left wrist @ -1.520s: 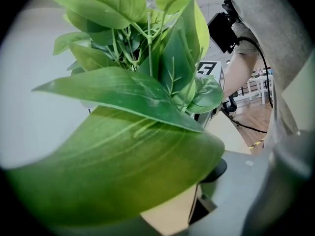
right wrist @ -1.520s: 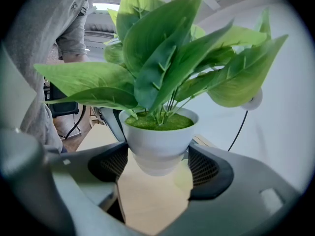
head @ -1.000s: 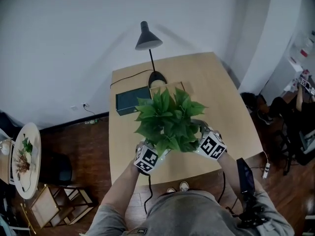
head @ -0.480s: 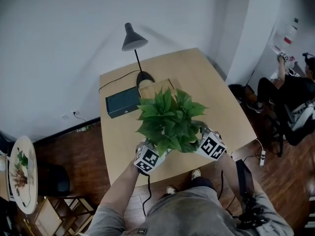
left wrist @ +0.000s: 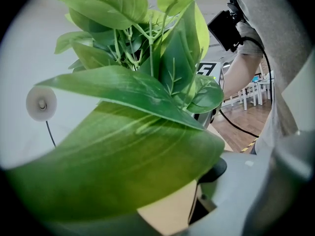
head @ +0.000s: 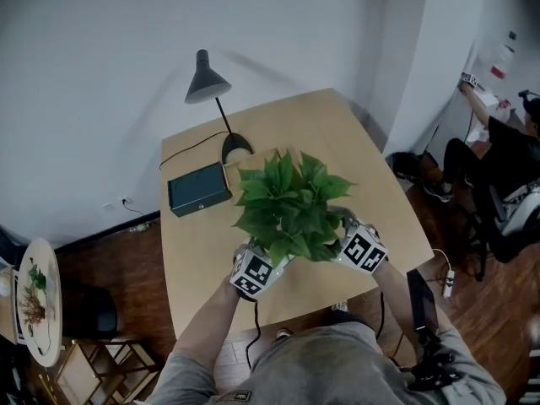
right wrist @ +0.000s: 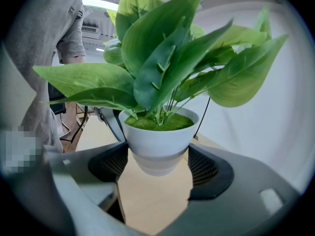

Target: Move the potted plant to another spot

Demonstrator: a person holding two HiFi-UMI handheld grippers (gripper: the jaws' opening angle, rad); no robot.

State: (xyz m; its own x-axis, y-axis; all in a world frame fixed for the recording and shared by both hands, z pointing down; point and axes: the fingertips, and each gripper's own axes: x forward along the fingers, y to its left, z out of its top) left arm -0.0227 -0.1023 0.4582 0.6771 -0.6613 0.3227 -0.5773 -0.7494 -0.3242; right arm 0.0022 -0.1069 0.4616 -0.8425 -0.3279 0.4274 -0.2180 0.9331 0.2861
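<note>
The potted plant (head: 291,209), broad green leaves in a small white pot (right wrist: 158,136), hangs in the air above the wooden table (head: 354,142). My right gripper (right wrist: 157,167) is shut on the pot, one black pad at each side of it. My left gripper (head: 260,258) hugs the plant's base from the left. Its own view is filled by a large leaf (left wrist: 123,156) that hides the pot. One of its grey fingers (right wrist: 109,121) shows against the pot's far side. In the head view my right gripper (head: 344,236) sits at the plant's right.
A black desk lamp (head: 207,78), a dark green box (head: 198,188) and a wooden box (head: 261,154) stand at the table's far left. A person sits at the right (head: 506,167). A round side table (head: 38,302) stands at the far left.
The table, lamp and box have slid left in the head view, so the held plant now hangs further right over the table. Both grippers keep their hold.
</note>
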